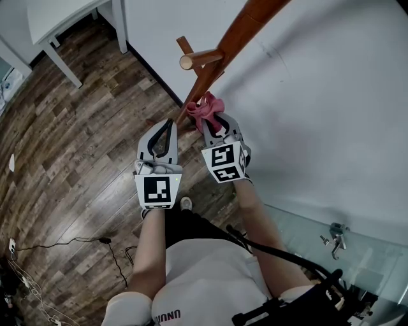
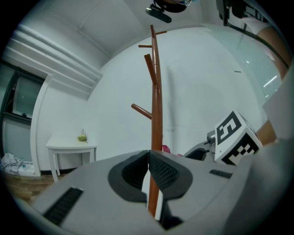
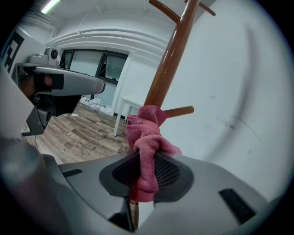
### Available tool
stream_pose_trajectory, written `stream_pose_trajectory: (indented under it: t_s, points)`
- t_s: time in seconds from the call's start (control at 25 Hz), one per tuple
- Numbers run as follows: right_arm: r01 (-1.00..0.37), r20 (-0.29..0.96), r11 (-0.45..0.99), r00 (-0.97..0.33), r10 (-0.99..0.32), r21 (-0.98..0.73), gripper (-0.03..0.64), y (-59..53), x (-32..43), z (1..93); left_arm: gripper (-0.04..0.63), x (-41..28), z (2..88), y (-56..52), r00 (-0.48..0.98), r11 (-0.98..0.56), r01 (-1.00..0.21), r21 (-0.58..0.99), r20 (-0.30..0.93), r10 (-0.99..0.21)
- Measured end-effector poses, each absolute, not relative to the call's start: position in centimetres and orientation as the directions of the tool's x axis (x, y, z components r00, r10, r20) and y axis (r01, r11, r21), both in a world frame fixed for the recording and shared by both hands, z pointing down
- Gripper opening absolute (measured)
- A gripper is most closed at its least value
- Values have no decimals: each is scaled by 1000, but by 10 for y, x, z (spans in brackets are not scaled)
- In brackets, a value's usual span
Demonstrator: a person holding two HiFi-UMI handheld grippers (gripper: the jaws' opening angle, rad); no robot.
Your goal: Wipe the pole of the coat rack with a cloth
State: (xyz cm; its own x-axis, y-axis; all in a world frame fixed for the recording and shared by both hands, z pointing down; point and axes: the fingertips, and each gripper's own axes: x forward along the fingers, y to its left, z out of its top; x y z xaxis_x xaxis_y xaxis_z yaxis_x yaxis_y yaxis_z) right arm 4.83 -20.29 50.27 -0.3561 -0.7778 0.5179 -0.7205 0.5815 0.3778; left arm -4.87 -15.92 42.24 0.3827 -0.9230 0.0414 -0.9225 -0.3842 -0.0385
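Now, cloth (image 1: 207,109): a pink bunched rag at the middle of the head view, at the lower stretch of the pole (image 1: 229,48); whether it wraps round the pole or only lies against it cannot be told.
Cloth to right gripper (image 1: 215,124): pinched between the two jaws, which close on its lower folds; the rest stands up out of the tips in a crumpled knot.
Right gripper view: the cloth (image 3: 146,137) fills the middle of the frame, rising from the gripper (image 3: 146,172); its top overlaps the pole (image 3: 167,69), which slants to the upper right, and a short peg (image 3: 179,110) juts out to the right just beside the knot.
Left gripper (image 1: 167,124): jaws brought together, tips touching, nothing between them.
Cloth to left gripper: near but apart; the cloth sits to the upper right of these tips in the head view.
Left gripper view: the gripper (image 2: 148,158) meets at the frame's lower middle; the pole (image 2: 156,114) stands upright beyond it, and a scrap of pink shows just right of the pole.
Pole: reddish-brown wood, running from the top of the head view down to mid-frame, with a peg (image 1: 197,60) at the upper middle.
Surroundings: a wood floor (image 1: 76,146) on the left, a white wall (image 1: 319,95) on the right, a white table (image 1: 57,19) at the upper left.
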Motion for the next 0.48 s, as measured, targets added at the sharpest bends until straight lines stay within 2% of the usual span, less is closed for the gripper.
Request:
stream_pose_trajectory:
  t_s: [0.48]
  points:
    - [-736,515,557,-329,-791,385,84,-198,60,499,15,-44,420,-155,398,-399,-916,-36,33,-917]
